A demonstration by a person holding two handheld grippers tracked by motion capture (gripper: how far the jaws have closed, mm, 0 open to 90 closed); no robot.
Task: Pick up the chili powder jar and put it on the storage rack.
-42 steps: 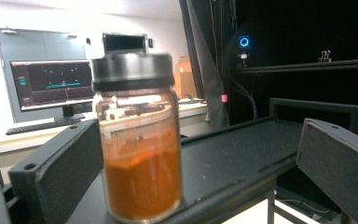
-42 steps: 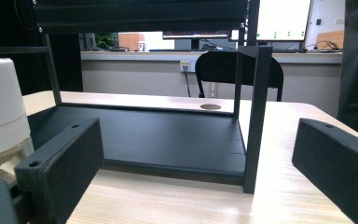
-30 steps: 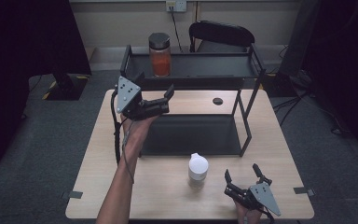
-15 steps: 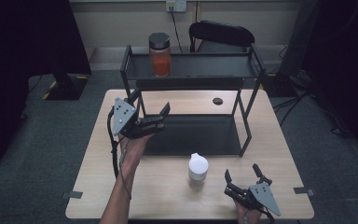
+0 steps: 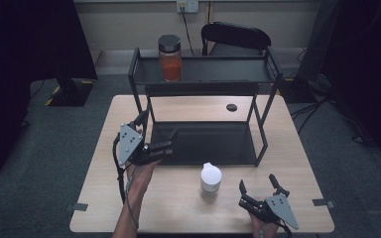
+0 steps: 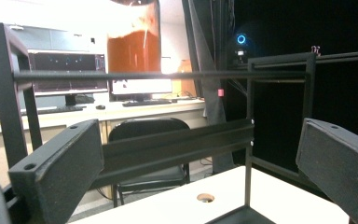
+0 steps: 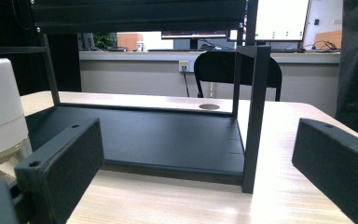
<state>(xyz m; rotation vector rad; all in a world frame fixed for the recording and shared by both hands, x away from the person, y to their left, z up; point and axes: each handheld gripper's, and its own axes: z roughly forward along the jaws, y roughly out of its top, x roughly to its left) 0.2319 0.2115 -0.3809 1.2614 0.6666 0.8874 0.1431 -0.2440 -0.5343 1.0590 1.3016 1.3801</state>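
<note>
A jar of orange stuff with a dark lid (image 5: pixel 170 59) stands at the left of the black rack's top shelf (image 5: pixel 218 73). My left gripper (image 5: pixel 156 127) hangs open and empty at the rack's front left corner, just above the table. In the left gripper view the orange jar (image 6: pixel 133 46) is high above the open jaws, behind the shelf rail (image 6: pixel 168 74). A small white-lidded jar (image 5: pixel 211 181) stands on the table in front of the rack. My right gripper (image 5: pixel 257 181) rests open to its right, near the table's front edge. The white-lidded jar (image 7: pixel 0 112) sits just left of the right gripper's jaws.
The rack's black bottom plate (image 5: pixel 203 144) lies bare under the shelf, and its front right leg (image 7: pixel 254 116) stands ahead of the right gripper. A round hole (image 5: pixel 231 107) is in the wooden table (image 5: pixel 297 148). A black chair (image 5: pixel 235 37) stands behind the table.
My left gripper has come down and back from shelf height to the rack's front left corner, still open. The right gripper and both jars have not moved.
</note>
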